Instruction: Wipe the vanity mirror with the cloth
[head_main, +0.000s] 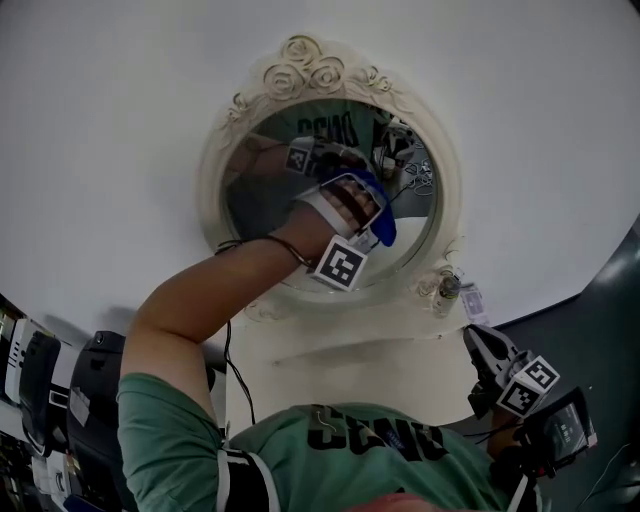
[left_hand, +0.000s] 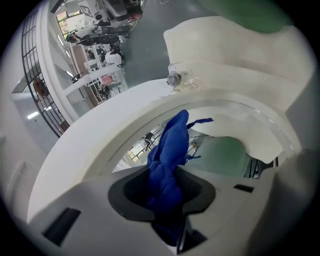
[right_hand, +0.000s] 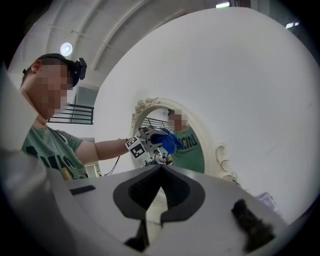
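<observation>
Fingers (left_hand: 129, 196) of left gripper (left_hand: 167, 182) pinch cloth (left_hand: 171, 145) | cloth's long axis points at mirror (head_main: 258, 195) | right gripper (right_hand: 161, 175) fingers (right_hand: 137, 192) together

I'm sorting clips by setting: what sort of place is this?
Probably a staged vanity corner in a lab hall: ornate mirror on a white wall, green floor and equipment racks beyond.

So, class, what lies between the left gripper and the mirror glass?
The blue cloth, clamped in the left gripper, fronts the mirror; left gripper view shows it.
</observation>
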